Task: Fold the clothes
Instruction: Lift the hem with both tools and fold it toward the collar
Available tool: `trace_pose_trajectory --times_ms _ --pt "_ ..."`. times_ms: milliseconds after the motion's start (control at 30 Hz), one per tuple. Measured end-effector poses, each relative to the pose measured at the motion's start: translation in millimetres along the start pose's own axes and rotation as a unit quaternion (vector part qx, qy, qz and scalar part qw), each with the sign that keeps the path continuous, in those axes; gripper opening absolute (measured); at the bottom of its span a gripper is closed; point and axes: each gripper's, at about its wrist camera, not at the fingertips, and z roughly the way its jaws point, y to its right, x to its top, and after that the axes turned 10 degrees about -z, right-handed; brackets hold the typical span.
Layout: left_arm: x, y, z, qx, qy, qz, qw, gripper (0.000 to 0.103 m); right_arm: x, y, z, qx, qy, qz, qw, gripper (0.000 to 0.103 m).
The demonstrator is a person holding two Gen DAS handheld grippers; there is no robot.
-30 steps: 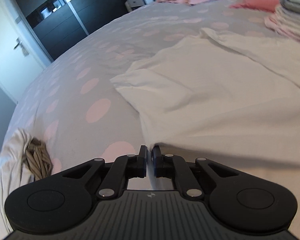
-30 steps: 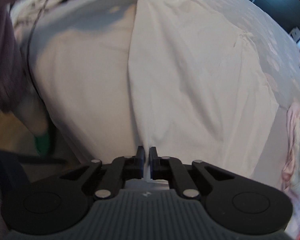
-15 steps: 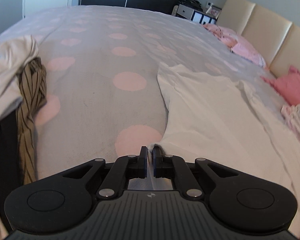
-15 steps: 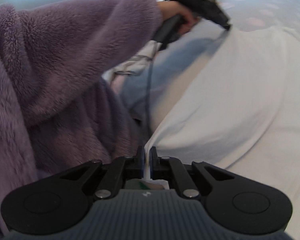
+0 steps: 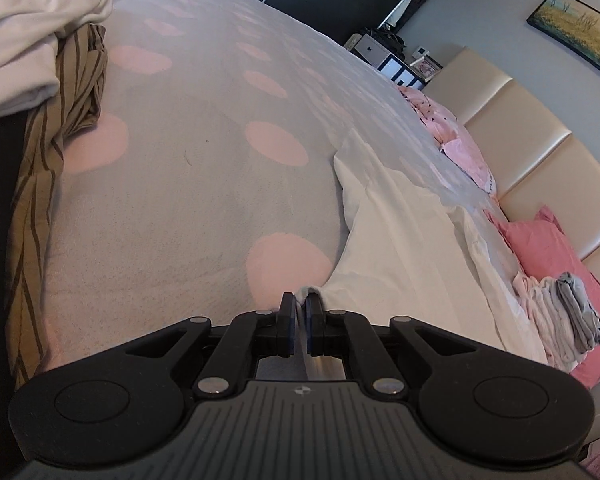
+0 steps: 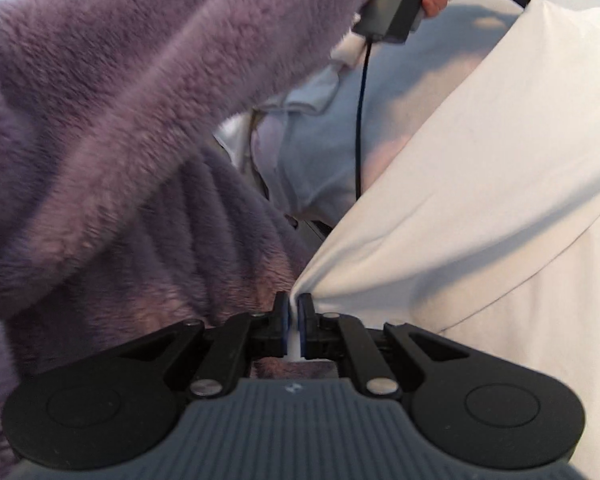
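Both grippers, left gripper [image 5: 300, 305] and right gripper [image 6: 293, 305], are pinching corners of the white shirt [image 5: 396, 256] near the bed [image 5: 188, 184] edge.

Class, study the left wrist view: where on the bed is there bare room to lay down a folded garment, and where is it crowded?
Bare spotted bedspread lies between the striped garment and the white garment. Crowded: folded stack and pink pillow by the headboard.
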Motion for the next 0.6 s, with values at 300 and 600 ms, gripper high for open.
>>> trace_pose_trajectory --times_ms 300,600 --pt "-5 -3 -36 0.010 0.007 0.004 0.9999 0.013 -13 35 -18 -0.045 0.014 0.037 0.998 0.038" --pt "-20 36 -39 0.038 0.021 0.050 0.9978 0.045 8 128 -67 -0.197 0.034 0.045 0.979 0.037"
